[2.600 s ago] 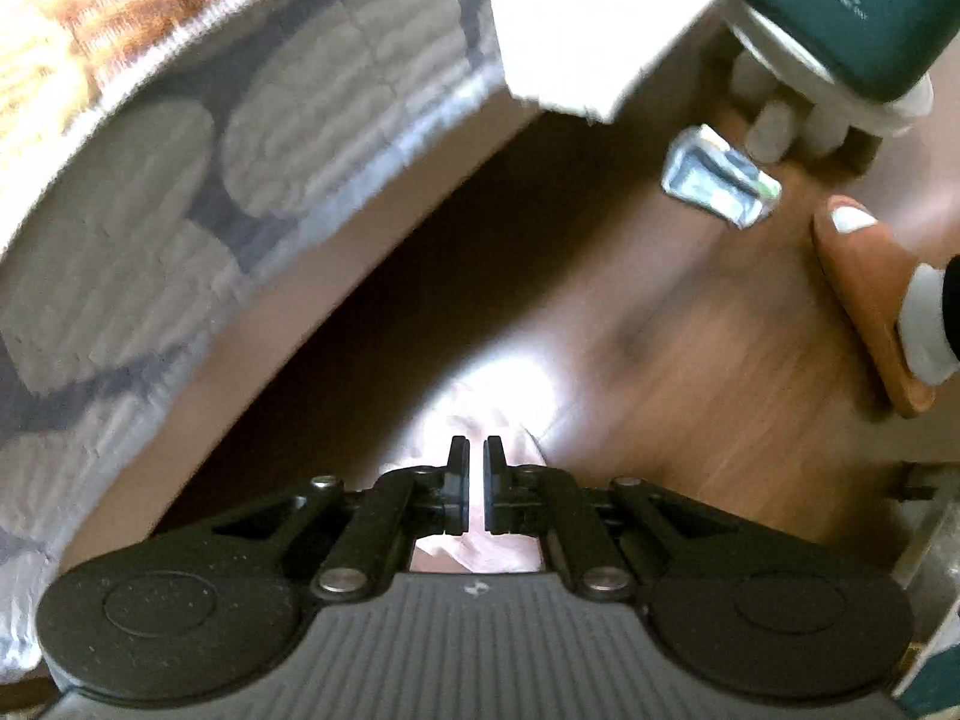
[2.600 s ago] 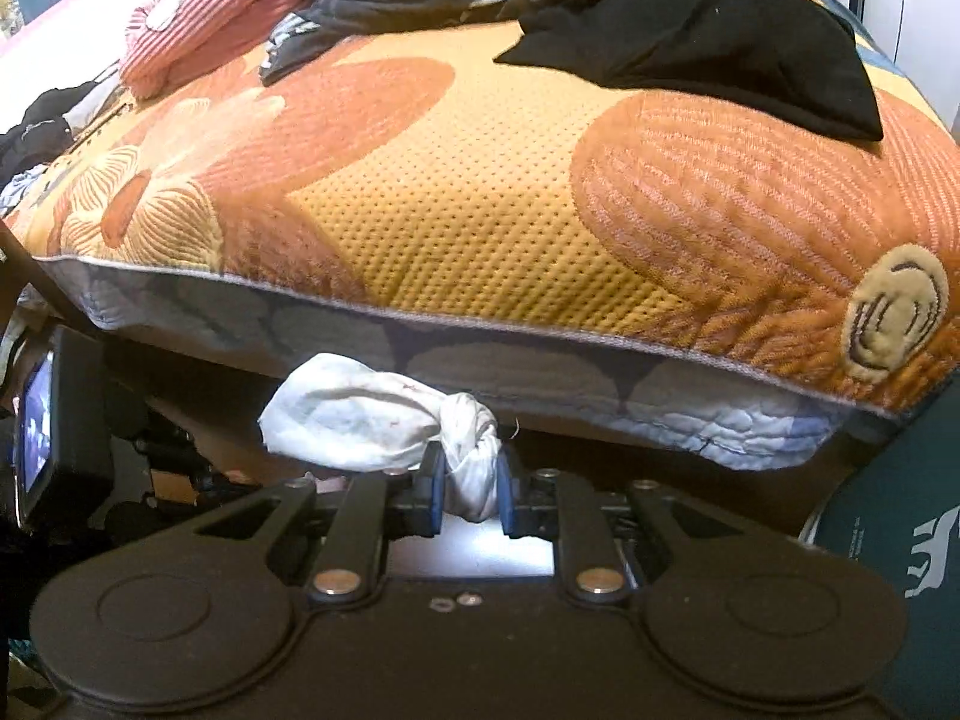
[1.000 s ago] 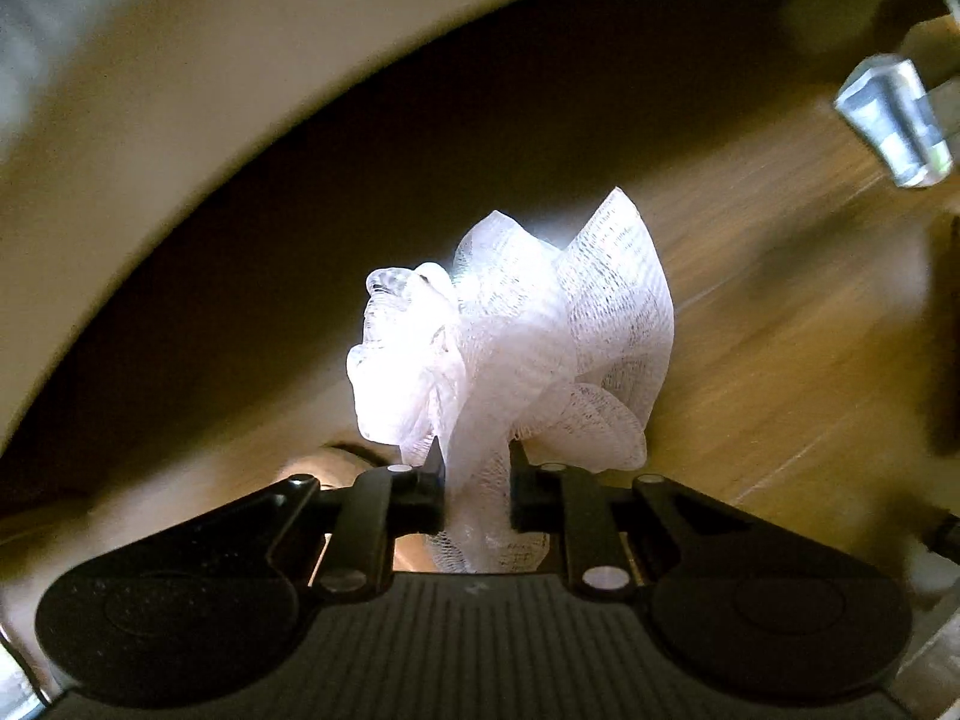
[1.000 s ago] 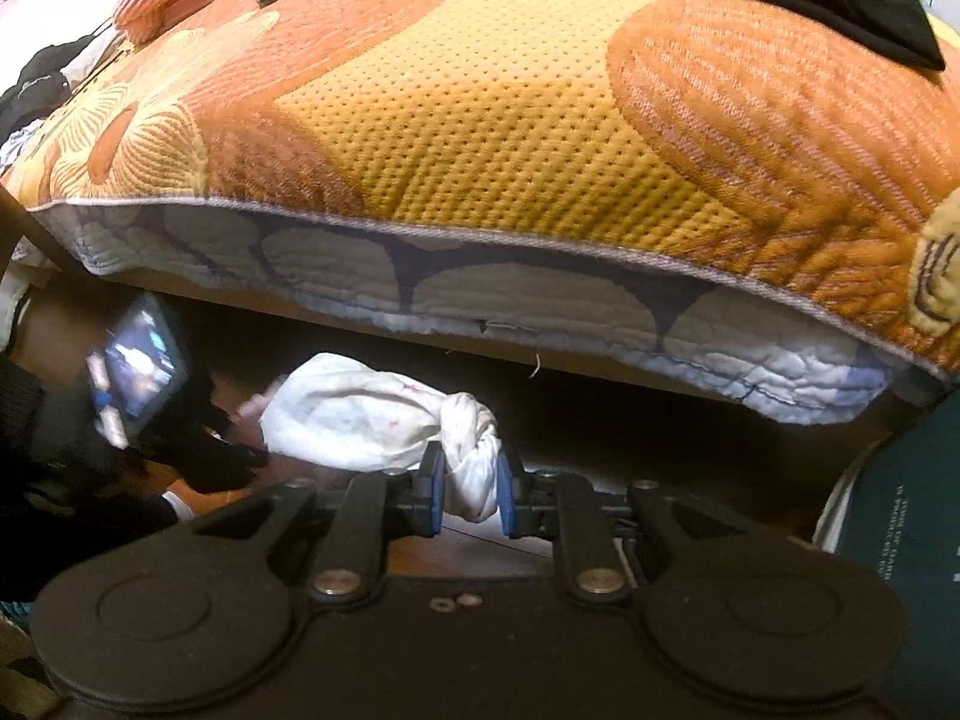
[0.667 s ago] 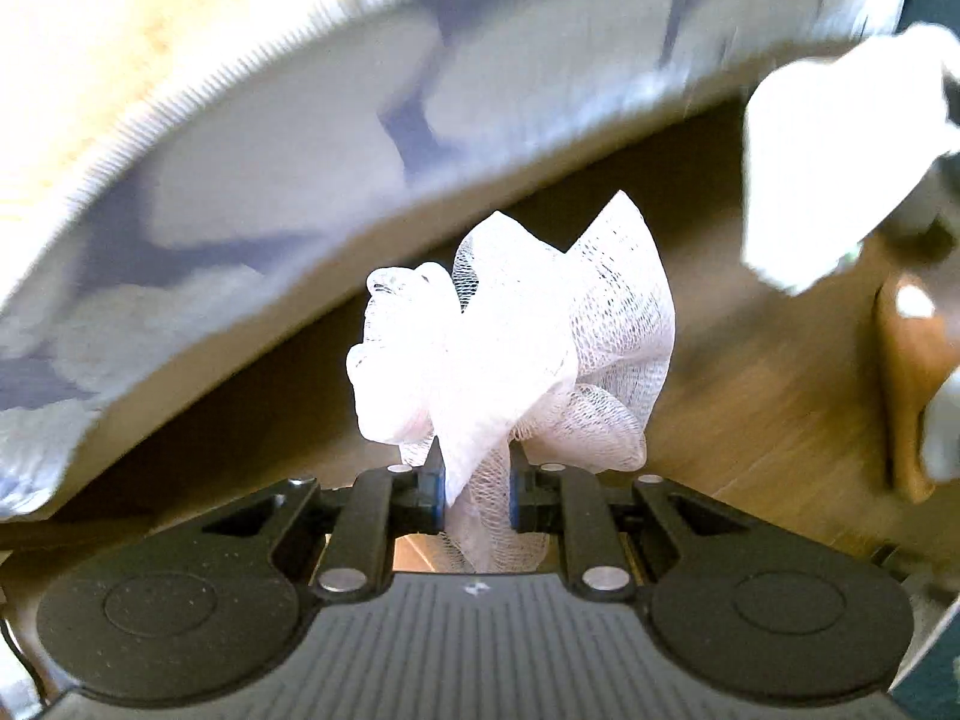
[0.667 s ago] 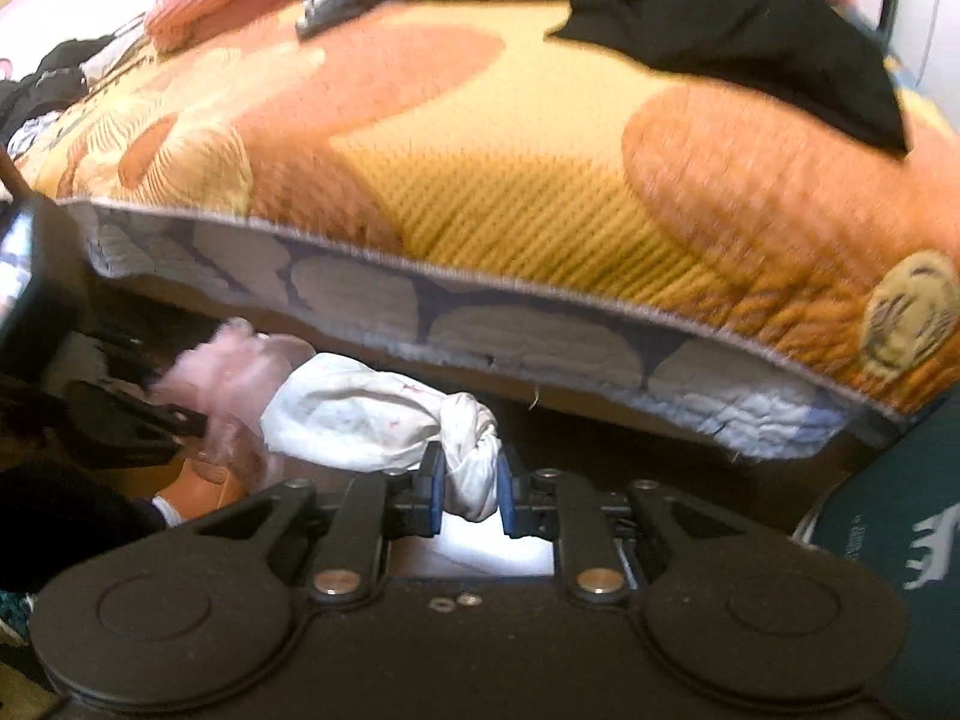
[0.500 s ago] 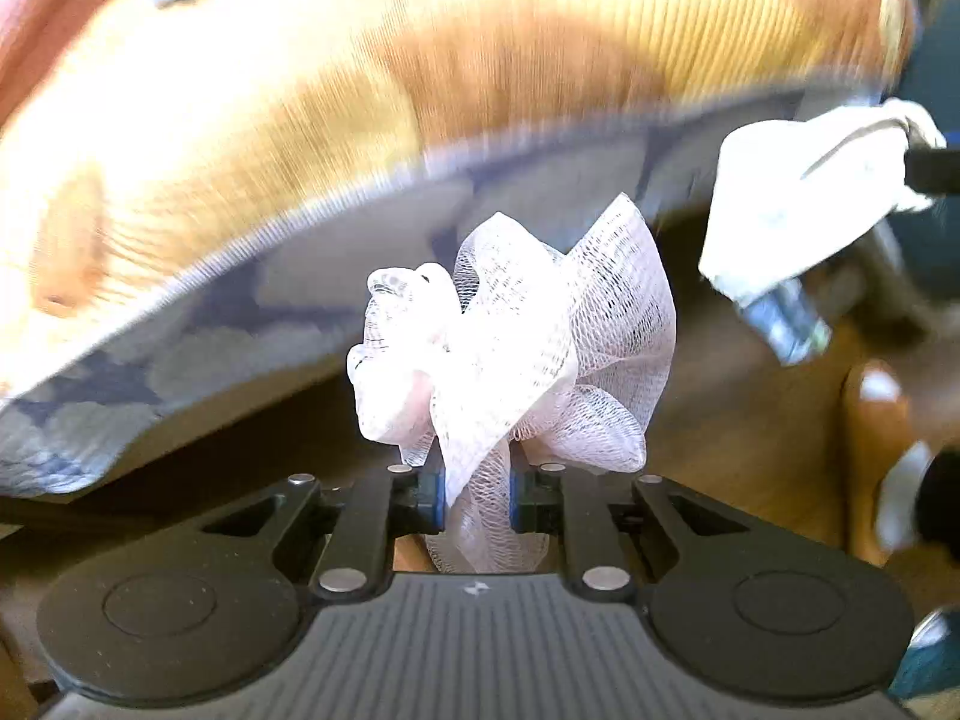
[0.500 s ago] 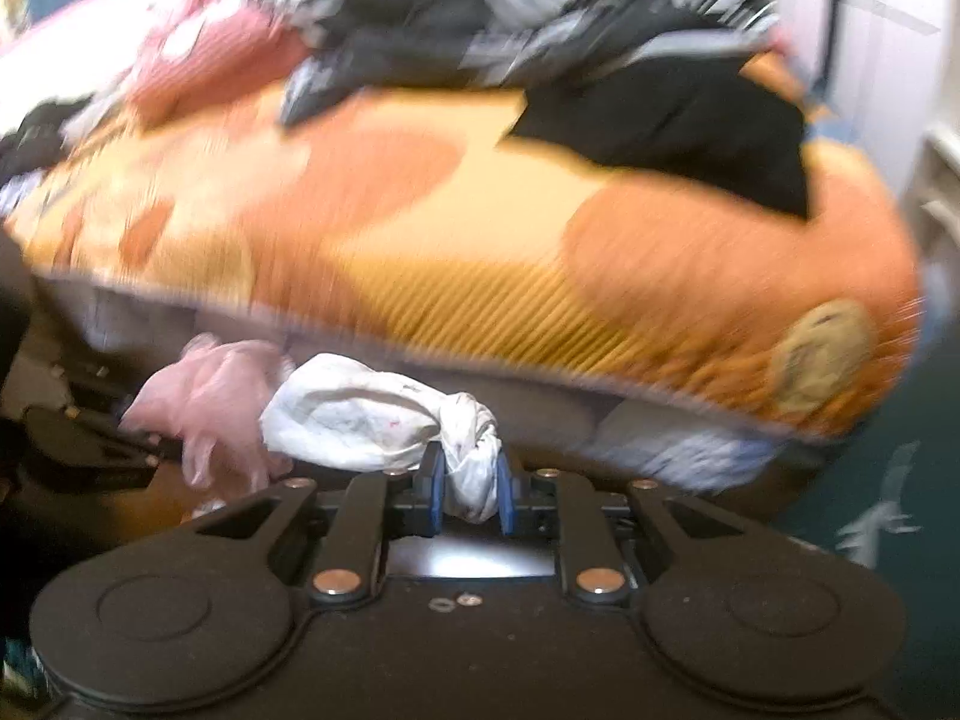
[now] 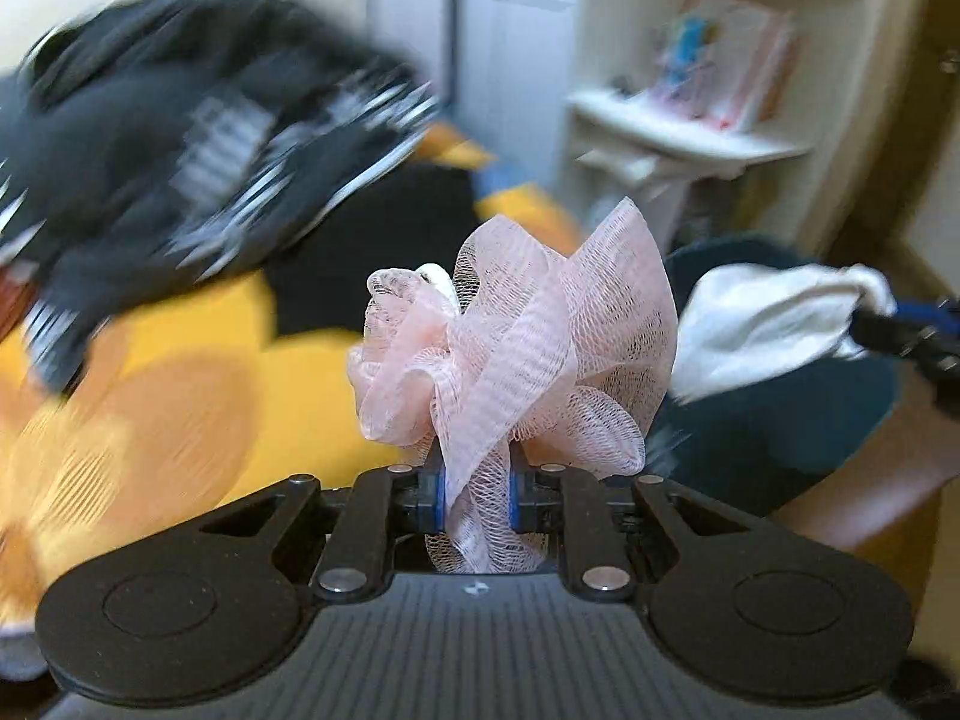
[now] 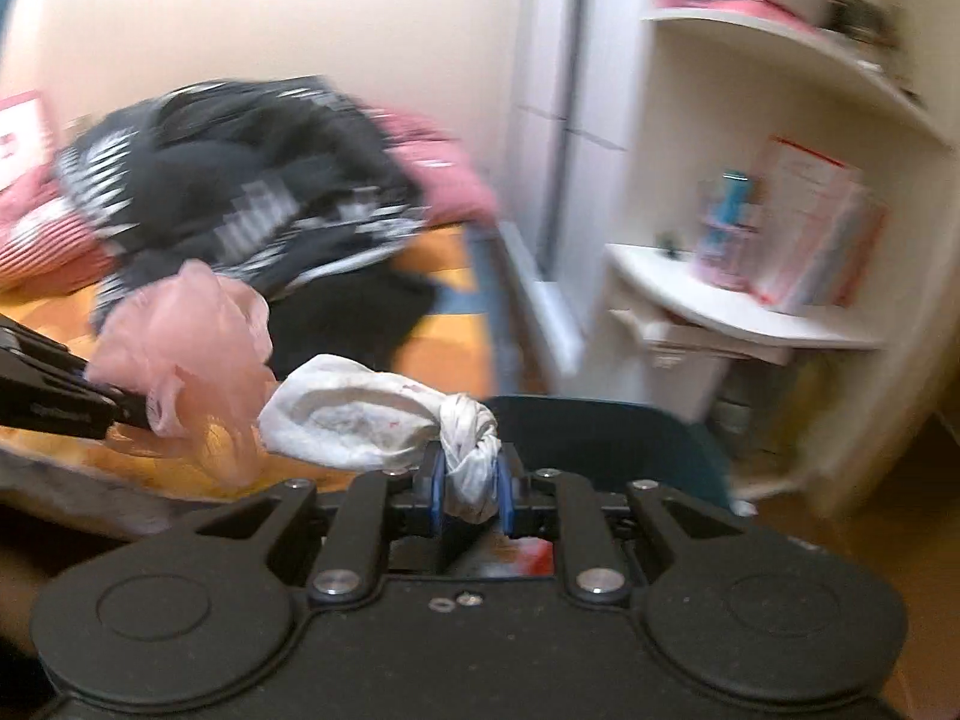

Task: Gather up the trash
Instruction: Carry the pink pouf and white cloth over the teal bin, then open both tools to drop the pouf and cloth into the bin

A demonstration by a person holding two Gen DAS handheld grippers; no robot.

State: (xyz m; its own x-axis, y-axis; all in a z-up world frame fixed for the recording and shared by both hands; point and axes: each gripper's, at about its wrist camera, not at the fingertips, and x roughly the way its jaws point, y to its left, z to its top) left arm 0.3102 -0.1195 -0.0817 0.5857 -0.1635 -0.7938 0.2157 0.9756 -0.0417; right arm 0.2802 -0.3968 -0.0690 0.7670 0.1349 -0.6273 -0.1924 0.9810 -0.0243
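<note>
The left gripper (image 9: 474, 495) is clamped on a pink mesh bath puff (image 9: 510, 348) and the right gripper (image 10: 471, 495) on a knotted white bag (image 10: 372, 420), both held above a dark teal bin (image 10: 606, 426) just beyond them. To finish well, I'd bring each piece squarely over the bin's mouth before letting go, since both are light and may drift. Left lies an orange bed (image 9: 198, 372) piled with dark clothes (image 10: 240, 204); white shelves (image 10: 750, 312) stand far right.

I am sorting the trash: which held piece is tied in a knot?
The white cloth bundle in the right gripper; the left gripper holds a loose pink mesh puff.
</note>
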